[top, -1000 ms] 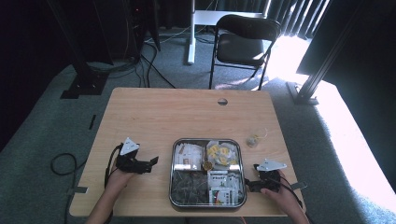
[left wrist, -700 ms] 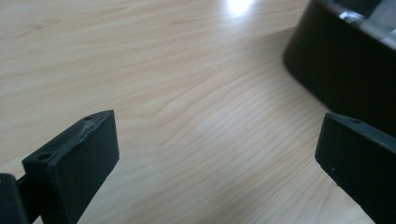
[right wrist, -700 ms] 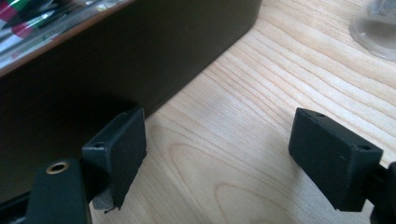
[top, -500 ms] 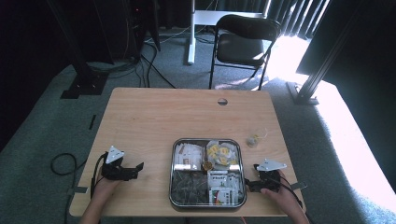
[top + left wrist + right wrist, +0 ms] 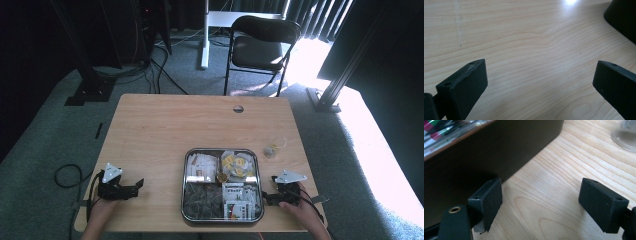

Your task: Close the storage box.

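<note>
Both my grippers rest spread and empty on the desk: left gripper near the left front corner, right gripper beside the filled tray. Nothing picked yet.

Tray: near desk edge, centre | left hand-held gripper: well left of tray | right hand-held gripper: just beside tray's right wall | cup: behind it | chair: beyond desk

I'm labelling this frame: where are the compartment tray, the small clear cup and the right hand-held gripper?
compartment tray [image 5: 183,186]: high view, left metal rim.
small clear cup [image 5: 270,150]: high view, its middle.
right hand-held gripper [image 5: 540,205]: right gripper view, midway between its open fingertips.
</note>
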{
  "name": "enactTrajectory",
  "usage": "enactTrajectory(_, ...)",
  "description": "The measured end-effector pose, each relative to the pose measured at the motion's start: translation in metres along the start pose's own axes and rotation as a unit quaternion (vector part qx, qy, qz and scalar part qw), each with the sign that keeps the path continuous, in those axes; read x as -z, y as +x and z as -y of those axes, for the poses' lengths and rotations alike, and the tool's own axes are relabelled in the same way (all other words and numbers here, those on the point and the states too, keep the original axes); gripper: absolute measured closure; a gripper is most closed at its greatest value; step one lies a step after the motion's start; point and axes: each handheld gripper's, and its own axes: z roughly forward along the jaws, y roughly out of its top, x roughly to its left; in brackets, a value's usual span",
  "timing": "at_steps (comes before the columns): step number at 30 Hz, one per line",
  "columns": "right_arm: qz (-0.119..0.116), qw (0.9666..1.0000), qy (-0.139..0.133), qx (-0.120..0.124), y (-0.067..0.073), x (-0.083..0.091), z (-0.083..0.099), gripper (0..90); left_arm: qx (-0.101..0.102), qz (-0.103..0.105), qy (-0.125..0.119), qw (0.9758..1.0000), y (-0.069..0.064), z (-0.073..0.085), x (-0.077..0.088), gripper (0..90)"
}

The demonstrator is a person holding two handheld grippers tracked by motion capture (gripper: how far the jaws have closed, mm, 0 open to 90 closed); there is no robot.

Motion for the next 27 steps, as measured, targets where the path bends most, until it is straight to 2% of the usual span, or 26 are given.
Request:
enactTrajectory(6,0.0,1.0,0.0,0.0,0.0,0.0,0.0,18.3,0.0,-0.019,0.003,0.9998,0.002,0.007,0.005,0.0)
enactTrajectory(11,0.0,1.0,0.0,0.0,0.0,0.0,0.0,18.3,0.011,-0.048,0.003,0.9988,0.004,0.012,0.011,0.0)
enactTrajectory(12,0.0,1.0,0.0,0.0,0.0,0.0,0.0,18.3,0.011,-0.048,0.003,0.9988,0.004,0.012,0.011,0.0)
enactTrajectory(14,0.0,1.0,0.0,0.0,0.0,0.0,0.0,18.3,0.019,-0.064,0.006,0.9978,0.006,0.015,0.014,0.0)
enactTrajectory(17,0.0,1.0,0.0,0.0,0.0,0.0,0.0,18.3,0.032,-0.072,-0.001,0.9969,0.009,0.018,0.018,0.0)
enactTrajectory(19,0.0,1.0,0.0,0.0,0.0,0.0,0.0,18.3,0.033,-0.075,-0.005,0.9966,0.009,0.019,0.019,0.0)
enactTrajectory(24,0.0,1.0,0.0,0.0,0.0,0.0,0.0,18.2,0.039,-0.115,-0.001,0.9926,0.011,0.022,0.022,0.0)
enactTrajectory(27,0.0,1.0,0.0,-0.001,0.0,0.0,0.0,18.2,0.044,-0.125,-0.003,0.9912,0.012,0.023,0.022,0.0)
